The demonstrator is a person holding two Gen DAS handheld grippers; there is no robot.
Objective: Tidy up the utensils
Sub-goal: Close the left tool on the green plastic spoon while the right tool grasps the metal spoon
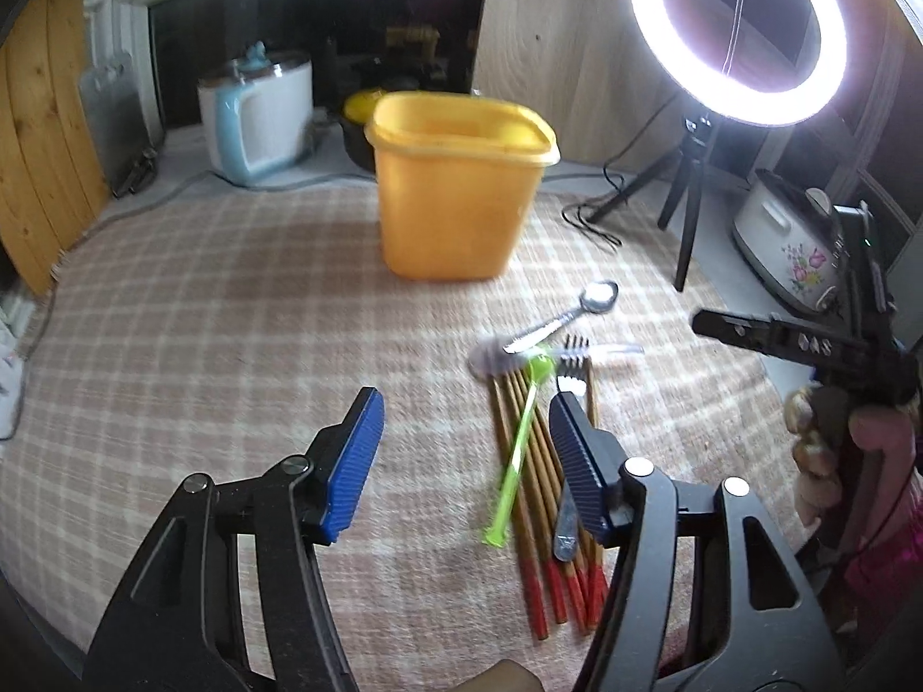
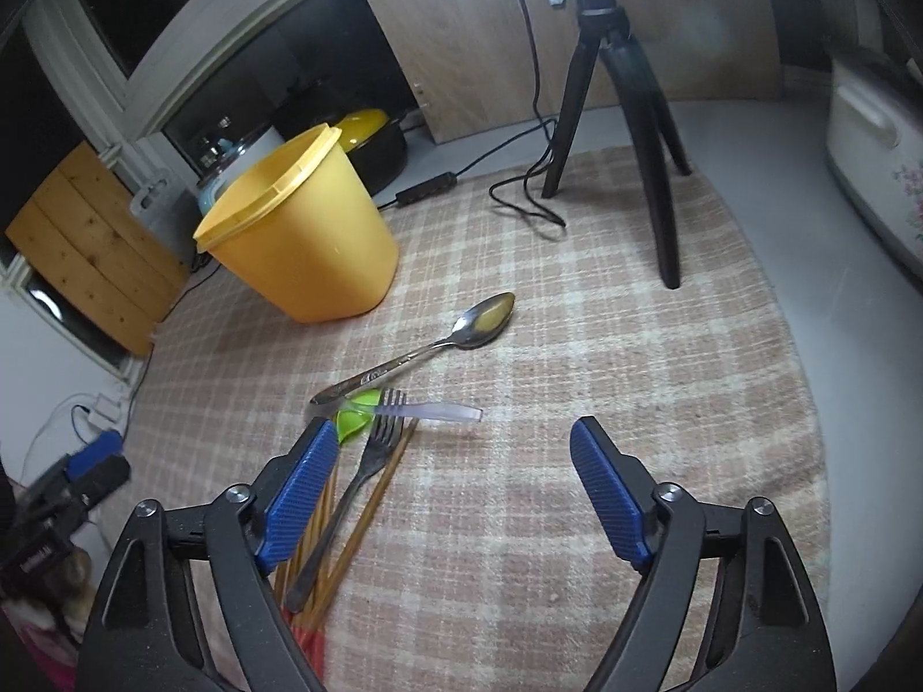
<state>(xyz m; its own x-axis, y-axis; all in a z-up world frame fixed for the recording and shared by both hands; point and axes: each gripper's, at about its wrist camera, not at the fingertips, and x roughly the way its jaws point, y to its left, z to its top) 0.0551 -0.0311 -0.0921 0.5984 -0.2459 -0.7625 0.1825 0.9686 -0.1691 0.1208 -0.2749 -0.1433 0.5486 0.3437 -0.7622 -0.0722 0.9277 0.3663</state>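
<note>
Utensils (image 2: 369,432) heaped loose on the checked cloth (image 2: 577,403) near the empty yellow tub (image 2: 300,236), left tongs (image 1: 466,432) and right tongs (image 2: 456,481) both gaping, holding nothing, angled down for picking

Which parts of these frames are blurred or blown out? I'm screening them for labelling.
Left wrist view: ring light blown out, green spoon and clear spoon smeared. Right wrist view: metal spoon and fork fairly crisp, glare at top edge, fisheye bending throughout.
</note>
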